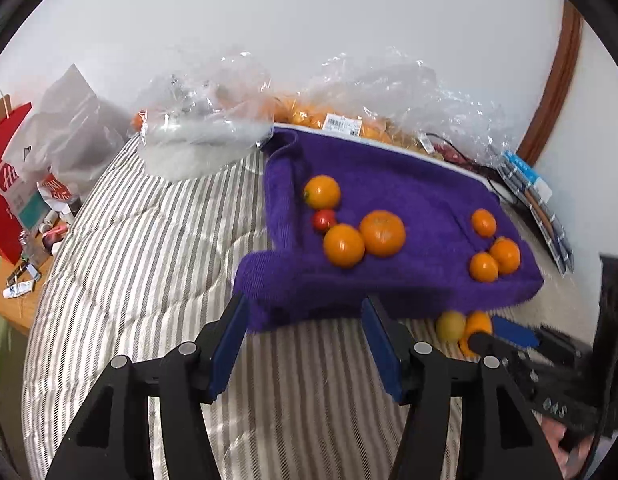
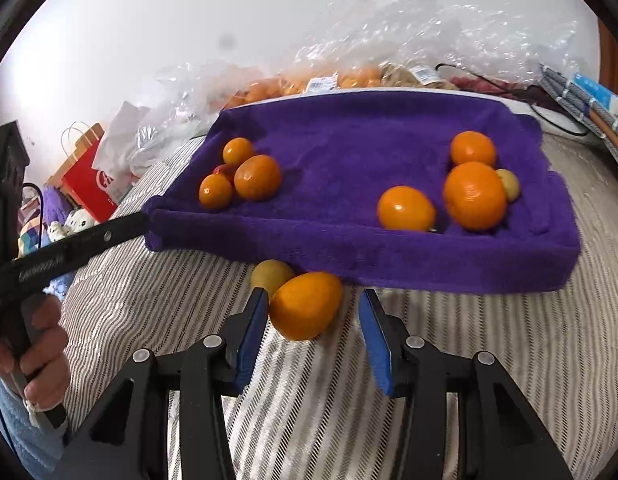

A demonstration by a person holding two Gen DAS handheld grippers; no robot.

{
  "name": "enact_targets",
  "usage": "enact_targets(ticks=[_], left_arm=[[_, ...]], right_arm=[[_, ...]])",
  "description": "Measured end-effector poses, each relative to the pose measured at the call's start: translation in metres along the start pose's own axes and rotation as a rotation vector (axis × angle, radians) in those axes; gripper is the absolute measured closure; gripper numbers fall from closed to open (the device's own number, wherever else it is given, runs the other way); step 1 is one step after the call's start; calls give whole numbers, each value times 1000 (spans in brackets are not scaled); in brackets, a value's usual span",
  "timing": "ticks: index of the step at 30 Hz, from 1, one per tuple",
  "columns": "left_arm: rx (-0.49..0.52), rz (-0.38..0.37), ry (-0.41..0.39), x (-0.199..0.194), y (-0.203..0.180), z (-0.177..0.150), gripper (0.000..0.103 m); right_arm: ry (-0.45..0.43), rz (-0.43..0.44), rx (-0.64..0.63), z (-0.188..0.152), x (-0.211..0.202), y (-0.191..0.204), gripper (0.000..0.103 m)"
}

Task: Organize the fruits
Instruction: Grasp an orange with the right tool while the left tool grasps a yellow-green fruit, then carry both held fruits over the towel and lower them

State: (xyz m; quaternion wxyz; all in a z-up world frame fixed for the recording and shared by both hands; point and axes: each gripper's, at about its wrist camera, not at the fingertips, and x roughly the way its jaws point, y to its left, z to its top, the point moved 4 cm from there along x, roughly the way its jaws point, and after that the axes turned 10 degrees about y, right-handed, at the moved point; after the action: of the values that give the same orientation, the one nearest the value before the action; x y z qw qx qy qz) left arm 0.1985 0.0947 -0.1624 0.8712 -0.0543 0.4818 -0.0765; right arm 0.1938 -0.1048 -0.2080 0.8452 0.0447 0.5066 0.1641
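Observation:
A purple towel [image 2: 349,140] lies on the striped bedding and carries two clusters of oranges: a left group [image 2: 257,177] with a small red fruit [image 1: 323,220], and a right group [image 2: 475,196] with a yellow-green fruit [image 2: 509,184]. In front of the towel an orange [image 2: 305,306] rests on the bedding beside a yellowish fruit [image 2: 271,276]. My right gripper [image 2: 313,312] is open around that orange; only the left pad is against it. My left gripper [image 1: 305,306] is open at the towel's front left corner [image 1: 261,276], holding nothing.
Crinkled clear plastic bags [image 1: 389,80] holding more oranges [image 1: 309,118] sit behind the towel by the wall. A red paper bag [image 1: 9,184] and clutter stand left of the bed. A blue-and-white packet [image 1: 533,196] and a black cable [image 2: 557,120] lie at the right.

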Motion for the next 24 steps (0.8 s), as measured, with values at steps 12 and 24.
enact_targets(ticks=[12,24], left_arm=[[111,-106,97,26,-70,-7,47],[147,-100,145,61,-119,-10,78]], right_arm=[[-18,-40,-12,-22,-20,-28,68],[-72,-112,70,-38,-64,-91,68]])
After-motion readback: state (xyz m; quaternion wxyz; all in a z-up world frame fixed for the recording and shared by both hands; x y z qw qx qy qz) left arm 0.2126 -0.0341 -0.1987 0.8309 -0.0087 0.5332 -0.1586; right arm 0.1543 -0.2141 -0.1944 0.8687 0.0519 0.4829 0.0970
